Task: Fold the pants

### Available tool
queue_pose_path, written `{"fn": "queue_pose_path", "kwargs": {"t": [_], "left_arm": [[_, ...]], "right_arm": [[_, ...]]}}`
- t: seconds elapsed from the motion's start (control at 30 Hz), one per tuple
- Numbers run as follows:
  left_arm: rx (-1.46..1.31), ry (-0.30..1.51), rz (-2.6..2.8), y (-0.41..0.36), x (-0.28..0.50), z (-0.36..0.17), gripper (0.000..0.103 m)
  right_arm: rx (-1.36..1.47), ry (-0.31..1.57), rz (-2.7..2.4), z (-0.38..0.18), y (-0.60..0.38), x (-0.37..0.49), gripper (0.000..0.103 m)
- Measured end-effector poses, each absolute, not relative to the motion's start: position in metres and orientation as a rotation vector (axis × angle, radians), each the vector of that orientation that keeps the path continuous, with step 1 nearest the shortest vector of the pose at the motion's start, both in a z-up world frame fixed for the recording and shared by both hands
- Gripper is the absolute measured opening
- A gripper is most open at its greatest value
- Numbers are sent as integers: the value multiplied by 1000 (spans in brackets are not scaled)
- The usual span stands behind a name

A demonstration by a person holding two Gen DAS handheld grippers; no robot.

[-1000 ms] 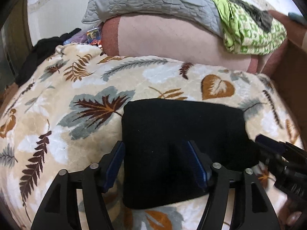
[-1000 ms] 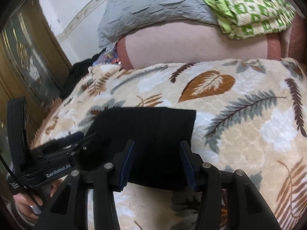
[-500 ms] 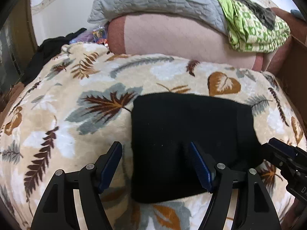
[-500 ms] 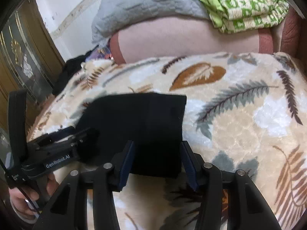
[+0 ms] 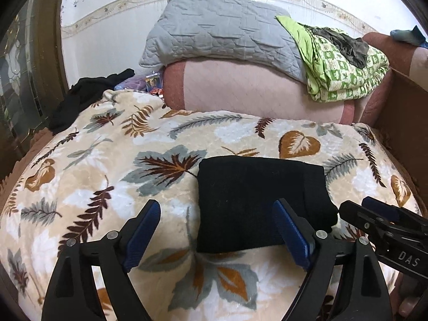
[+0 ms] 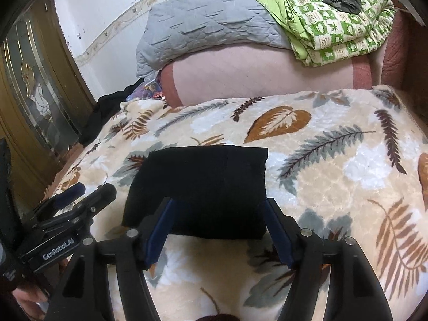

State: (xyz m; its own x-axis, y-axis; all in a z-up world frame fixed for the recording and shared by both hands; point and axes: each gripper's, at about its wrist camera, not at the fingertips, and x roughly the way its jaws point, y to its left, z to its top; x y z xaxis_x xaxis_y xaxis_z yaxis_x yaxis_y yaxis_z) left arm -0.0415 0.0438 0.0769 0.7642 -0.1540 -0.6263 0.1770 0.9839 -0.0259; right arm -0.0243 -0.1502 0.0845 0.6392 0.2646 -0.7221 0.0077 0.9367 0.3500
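Note:
The black pants (image 5: pixel 256 203) lie folded into a flat rectangle on the leaf-patterned blanket (image 5: pixel 112 160); they also show in the right wrist view (image 6: pixel 203 187). My left gripper (image 5: pixel 216 214) is open and empty, held above the near left part of the pants. My right gripper (image 6: pixel 218 208) is open and empty over the near edge of the pants. The right gripper also shows at the right of the left wrist view (image 5: pixel 374 214). The left gripper shows at the left of the right wrist view (image 6: pixel 85 190).
A pink bolster (image 5: pixel 254 91) with a grey quilted pillow (image 5: pixel 222 29) and a green patterned quilt (image 5: pixel 345 72) lies at the back. A black garment (image 5: pixel 80 96) lies at the back left. A wooden door (image 6: pixel 34 101) stands left. A brown board (image 5: pixel 406 123) stands right.
Both grippers have pulled back and up from the folded pants, which now look smaller and farther. The pants have not moved.

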Motion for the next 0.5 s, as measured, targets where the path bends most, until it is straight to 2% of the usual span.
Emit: {"fn": "queue_pose_path", "kwargs": {"t": [0.5], "left_arm": [[30, 635, -169, 60, -89, 85, 90]], "right_arm": [[318, 848, 156, 95, -137, -52, 78]]}}
